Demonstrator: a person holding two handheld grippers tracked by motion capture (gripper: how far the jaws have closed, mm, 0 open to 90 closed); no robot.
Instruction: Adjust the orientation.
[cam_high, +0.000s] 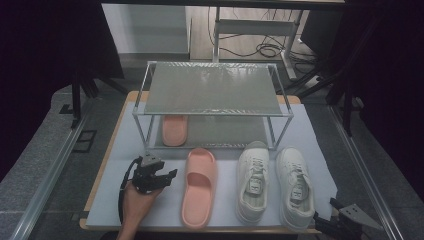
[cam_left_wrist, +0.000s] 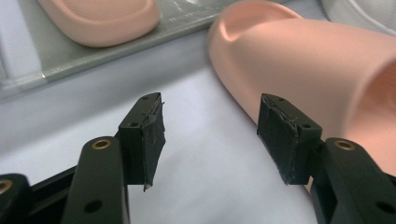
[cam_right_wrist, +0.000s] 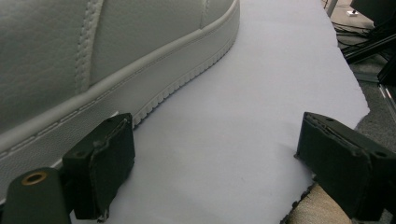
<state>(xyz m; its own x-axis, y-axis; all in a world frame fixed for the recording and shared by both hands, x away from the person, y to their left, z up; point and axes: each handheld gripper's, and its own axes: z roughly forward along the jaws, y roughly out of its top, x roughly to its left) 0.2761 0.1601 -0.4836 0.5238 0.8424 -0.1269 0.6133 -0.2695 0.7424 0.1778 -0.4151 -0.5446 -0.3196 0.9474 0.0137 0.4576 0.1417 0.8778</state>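
Note:
On the white mat a pink slipper (cam_high: 199, 187) lies toe toward the rack, and its mate (cam_high: 175, 130) sits on the rack's lower shelf. My left gripper (cam_high: 169, 177) is held by a hand just left of the loose slipper, jaws open and empty. In the left gripper view the gripper (cam_left_wrist: 210, 135) stands open; its right jaw is close beside the slipper's side (cam_left_wrist: 308, 70), and the shelved slipper (cam_left_wrist: 102, 18) is at top left. Two white sneakers (cam_high: 252, 180) (cam_high: 296, 186) stand to the right. My right gripper (cam_high: 324, 223), (cam_right_wrist: 215, 163) is open beside the right sneaker's sole (cam_right_wrist: 93, 60).
A two-shelf metal rack (cam_high: 212, 90) stands at the back of the table, its top shelf bare. The white mat (cam_high: 150, 215) covers the wooden table, whose right edge (cam_right_wrist: 355, 100) is near my right gripper. Cables and stands lie on the floor behind.

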